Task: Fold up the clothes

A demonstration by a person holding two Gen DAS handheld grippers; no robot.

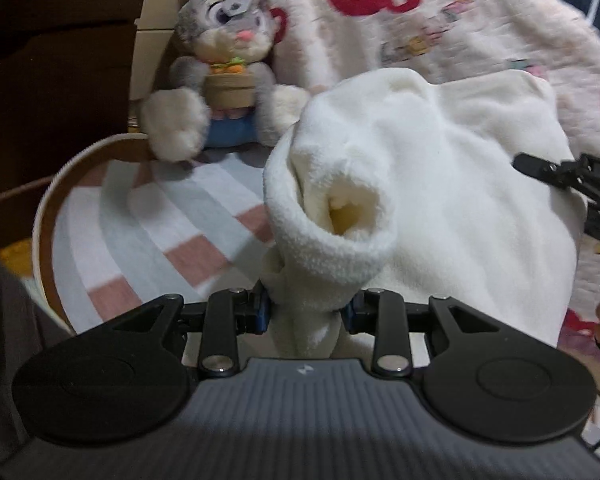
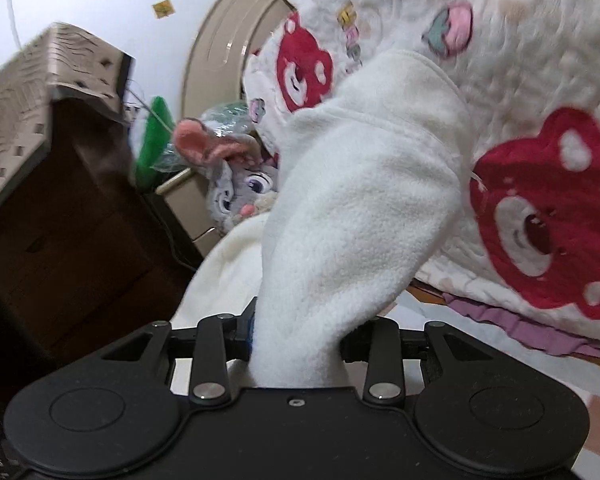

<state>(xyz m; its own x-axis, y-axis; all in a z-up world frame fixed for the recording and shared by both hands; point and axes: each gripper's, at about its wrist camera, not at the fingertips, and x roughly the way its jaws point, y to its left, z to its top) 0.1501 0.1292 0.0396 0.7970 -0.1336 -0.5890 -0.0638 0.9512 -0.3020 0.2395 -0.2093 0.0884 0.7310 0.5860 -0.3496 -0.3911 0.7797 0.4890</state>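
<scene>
Plush rabbit (image 1: pixel 220 76) is sitting far left on the striped bedsheet (image 1: pixel 148 232), w/ a bear-print quilt (image 1: pixel 440 16) behind. Left gripper (image 1: pixel 306 310) is pinching a bunched cuff of the white fleece garment (image 1: pixel 440 184); right gripper (image 2: pixel 296 338) is clamping another bunched end of it. Garment is hanging raised between both, over the bed. Looks like early stage: no neat fold showing yet, spreading flat & folding left.
</scene>
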